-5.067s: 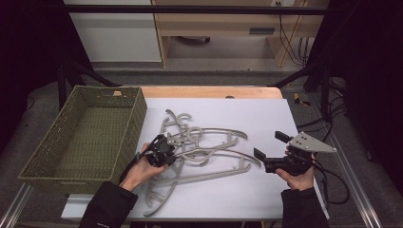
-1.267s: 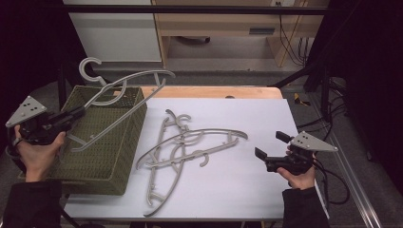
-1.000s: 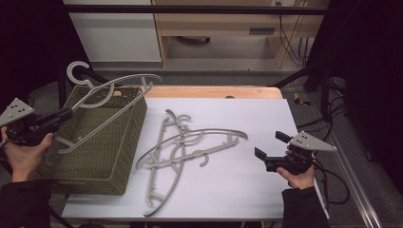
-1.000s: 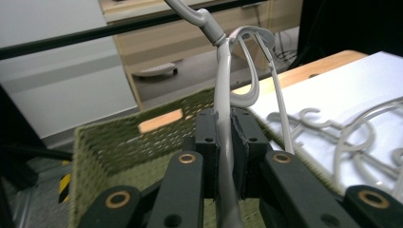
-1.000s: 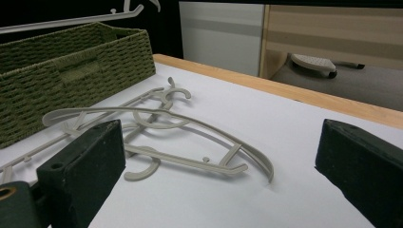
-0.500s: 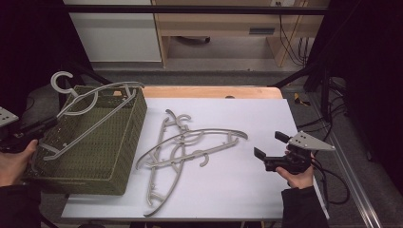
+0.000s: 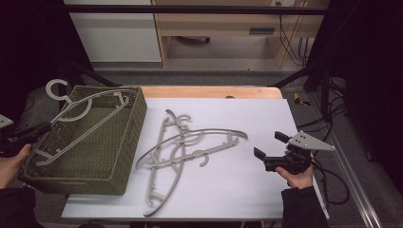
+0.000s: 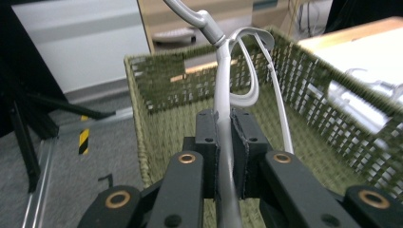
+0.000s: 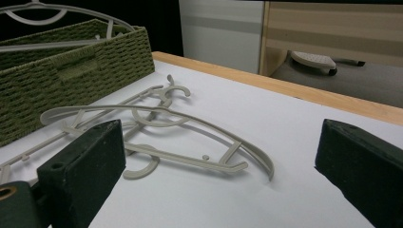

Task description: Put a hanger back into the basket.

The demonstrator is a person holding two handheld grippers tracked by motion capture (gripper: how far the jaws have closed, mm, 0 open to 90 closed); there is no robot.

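Left gripper (image 8: 224,137) clamping a smooth grey plastic hanger (image 7: 83,118) over the coarse woven olive basket (image 7: 126,142), right gripper (image 7: 271,154) wide open, curved hangers (image 7: 190,145) tangled on white table (image 7: 247,185)

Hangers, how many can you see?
3: one grey plastic hanger held over the green woven basket by the left tool, two tangled hangers on the white table.
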